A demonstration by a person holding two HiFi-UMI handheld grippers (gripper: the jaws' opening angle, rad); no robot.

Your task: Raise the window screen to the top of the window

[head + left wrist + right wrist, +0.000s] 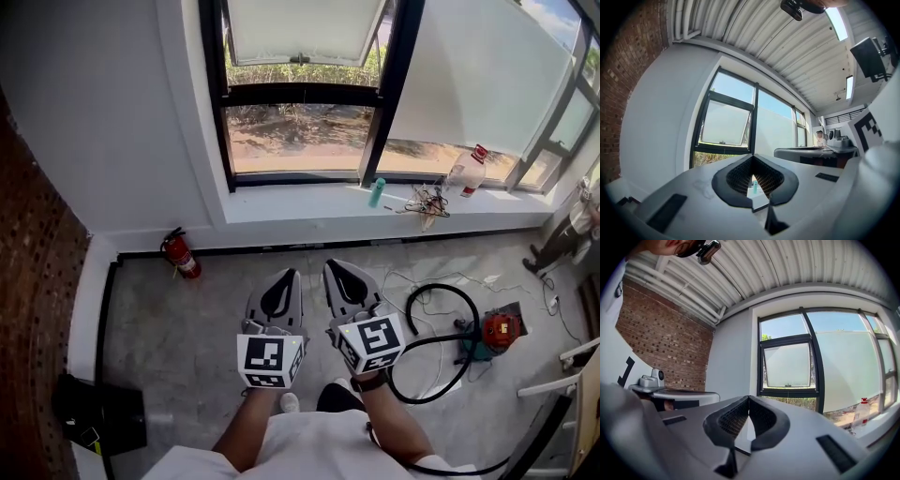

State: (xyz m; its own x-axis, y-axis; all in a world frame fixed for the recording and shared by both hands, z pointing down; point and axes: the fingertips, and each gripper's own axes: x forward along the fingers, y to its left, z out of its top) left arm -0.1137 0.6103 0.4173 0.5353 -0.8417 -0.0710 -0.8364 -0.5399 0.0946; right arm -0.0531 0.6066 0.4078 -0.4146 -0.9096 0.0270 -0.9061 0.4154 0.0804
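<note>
Both arms are out in front of the person, side by side and level, aimed at the window. The left hand-held gripper (285, 275) is closed with nothing in it; its own view shows the black pads meeting at the tips. Same for the right hand-held gripper (335, 265): pads together, empty.

The white translucent window screen (302, 28) sits in the left black-framed window (214, 94), well apart from both grippers, with bare grey concrete floor (187, 319) between. From the head view its lower edge, with a small handle, hangs just above the crossbar, with greenery showing under it. The right gripper view adds something the head view cuts off: a clear pane of blue sky above the screen, so the screen is not at the top of the window.

Only the head view shows the floor clutter: a red fire extinguisher (179, 253) against the wall, and a looped black hose (441, 345) beside a red and teal machine (497, 331). On the white windowsill (309, 202) are a small teal bottle (377, 192), a tangle of wire hangers (427, 201) and a clear plastic bottle with a red label (469, 169). The left gripper view catches that teal bottle through the gap behind its pads. The gripper views alone show the ribbed white ceiling (787, 268) and the red brick wall (665, 343).
</note>
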